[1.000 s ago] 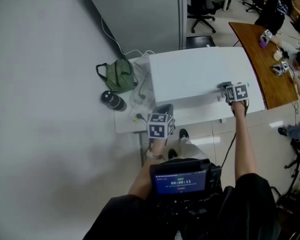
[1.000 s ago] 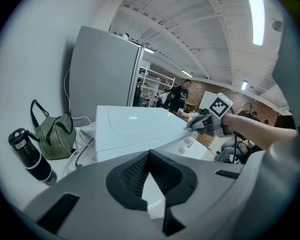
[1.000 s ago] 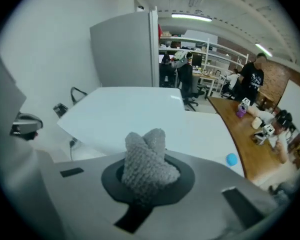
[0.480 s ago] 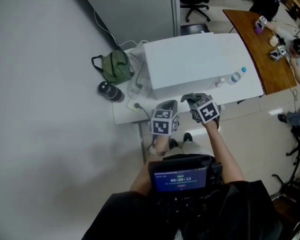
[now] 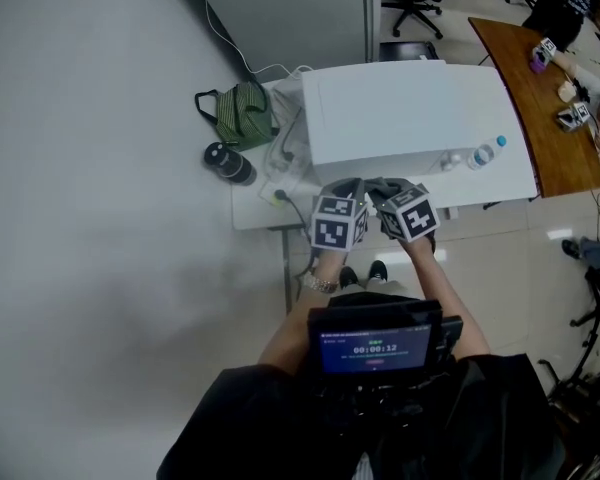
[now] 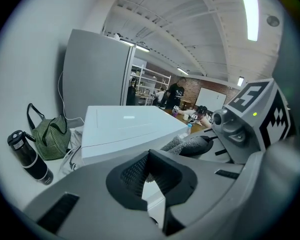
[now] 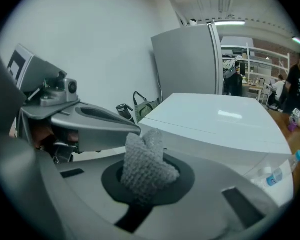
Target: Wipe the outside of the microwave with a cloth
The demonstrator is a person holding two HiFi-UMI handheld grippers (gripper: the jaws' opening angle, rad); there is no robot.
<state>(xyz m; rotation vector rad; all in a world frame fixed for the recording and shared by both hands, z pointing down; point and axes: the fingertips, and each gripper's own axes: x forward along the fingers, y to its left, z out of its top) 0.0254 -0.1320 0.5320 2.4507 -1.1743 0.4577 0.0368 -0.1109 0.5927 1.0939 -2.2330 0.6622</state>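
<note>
- The right gripper (image 5: 382,190) was out at the right end of the microwave's (image 5: 410,113) front a second ago. It has since swept left along that front and now sits just beside the left gripper (image 5: 344,188), near the front left corner.
- I judge from this that one pass across the front face is about done. The top and sides still look unwiped, so the next stroke needs a fresh start point.
- The right gripper is clamped on the grey knitted cloth (image 7: 144,164), which stands up bunched between its jaws.
- The left gripper's jaws stand slightly apart with nothing between them; only white surface shows through the gap.
- The cloth lies just right of the left gripper's tips and in front of the microwave's lower front edge. Whether it actually touches the casing is hard to tell from the head view.
- The microwave stands on the white table (image 5: 255,208), with its top well clear of both grippers.
</note>
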